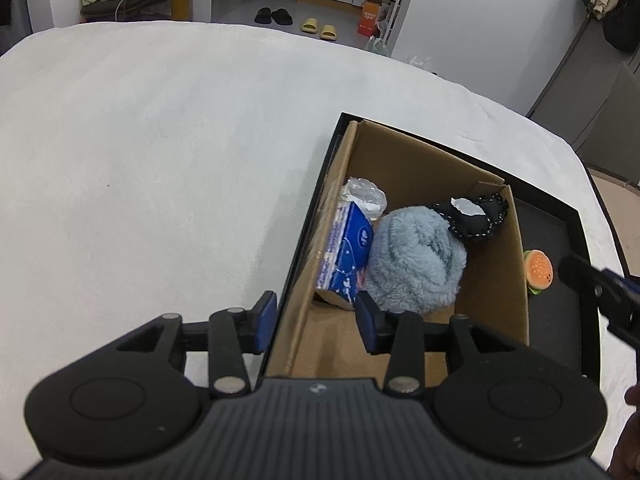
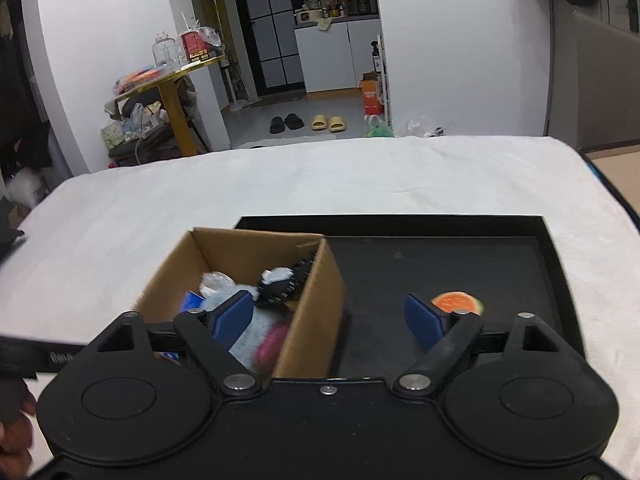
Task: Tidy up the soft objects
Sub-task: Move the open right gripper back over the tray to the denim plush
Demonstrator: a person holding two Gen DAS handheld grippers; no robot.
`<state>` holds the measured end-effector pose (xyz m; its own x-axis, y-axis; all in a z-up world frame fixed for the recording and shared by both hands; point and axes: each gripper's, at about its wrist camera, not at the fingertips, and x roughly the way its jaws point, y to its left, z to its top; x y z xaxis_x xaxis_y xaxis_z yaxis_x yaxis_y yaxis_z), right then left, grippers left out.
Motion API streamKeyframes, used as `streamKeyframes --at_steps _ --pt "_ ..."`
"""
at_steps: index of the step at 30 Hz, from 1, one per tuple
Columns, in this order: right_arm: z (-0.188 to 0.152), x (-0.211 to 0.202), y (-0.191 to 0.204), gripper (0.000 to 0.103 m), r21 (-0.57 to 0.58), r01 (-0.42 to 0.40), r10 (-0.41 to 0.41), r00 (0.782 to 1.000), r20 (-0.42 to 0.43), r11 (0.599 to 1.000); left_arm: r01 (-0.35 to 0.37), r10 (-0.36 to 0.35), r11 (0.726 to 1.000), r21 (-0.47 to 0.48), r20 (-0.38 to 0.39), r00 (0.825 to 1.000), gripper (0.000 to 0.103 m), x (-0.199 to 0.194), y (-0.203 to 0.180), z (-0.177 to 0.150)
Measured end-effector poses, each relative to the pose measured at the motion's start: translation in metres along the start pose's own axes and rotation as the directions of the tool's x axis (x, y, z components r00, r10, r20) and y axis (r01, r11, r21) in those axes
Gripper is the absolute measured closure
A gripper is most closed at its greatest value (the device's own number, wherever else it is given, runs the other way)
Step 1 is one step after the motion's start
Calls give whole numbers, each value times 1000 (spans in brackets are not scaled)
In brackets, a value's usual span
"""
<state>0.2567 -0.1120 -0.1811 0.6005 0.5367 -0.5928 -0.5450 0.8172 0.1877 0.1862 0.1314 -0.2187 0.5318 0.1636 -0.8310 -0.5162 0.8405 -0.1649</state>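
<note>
A cardboard box (image 1: 496, 280) stands in the left part of a black tray (image 2: 440, 264). Inside lie a fluffy pale-blue plush (image 1: 416, 260), a blue tissue pack (image 1: 348, 252), a black soft toy with white stitching (image 1: 476, 216) and crumpled clear plastic (image 1: 364, 196). A blurred pink thing (image 2: 272, 346) shows low in the box. A small burger toy (image 1: 538, 270) sits on the tray beside the box. My left gripper (image 1: 318, 320) is open astride the box's left wall. My right gripper (image 2: 328, 320) is open wide astride the right wall, the burger toy (image 2: 456, 302) just past its right finger.
The tray rests on a white cloth-covered table (image 1: 160, 160) with a wide bare stretch to the left and beyond. A hand (image 2: 12, 432) shows at the lower left of the right wrist view. Slippers and a cluttered side table stand on the floor past the table.
</note>
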Motion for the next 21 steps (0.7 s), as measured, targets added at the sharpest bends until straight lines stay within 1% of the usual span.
streamKeyframes --at_steps 4,6,7,9,13,21 --pt "-7 -7 -16 19 15 21 -21 1000 -18 1000 9 -9 1000 4 -7 1000 55 -1 -5 -2" --pt "-11 -9 -25 18 24 41 -41 999 -28 999 16 -16 1000 3 -12 1000 49 -2 -7 -3" --pt "-13 -10 -29 17 29 51 -50 998 -35 998 17 -16 1000 3 -12 1000 47 -2 -8 -4" --pt "-18 -14 -39 10 54 64 -62 997 -46 996 14 -14 1000 5 -8 1000 41 -3 -9 -4" --pt "-29 -20 -56 10 91 83 -77 995 -67 992 -6 6 1000 6 -3 1000 35 -3 -12 -6" --pt "-53 -25 -77 7 116 120 -106 987 -118 986 -40 40 999 26 6 999 25 -4 -21 -10"
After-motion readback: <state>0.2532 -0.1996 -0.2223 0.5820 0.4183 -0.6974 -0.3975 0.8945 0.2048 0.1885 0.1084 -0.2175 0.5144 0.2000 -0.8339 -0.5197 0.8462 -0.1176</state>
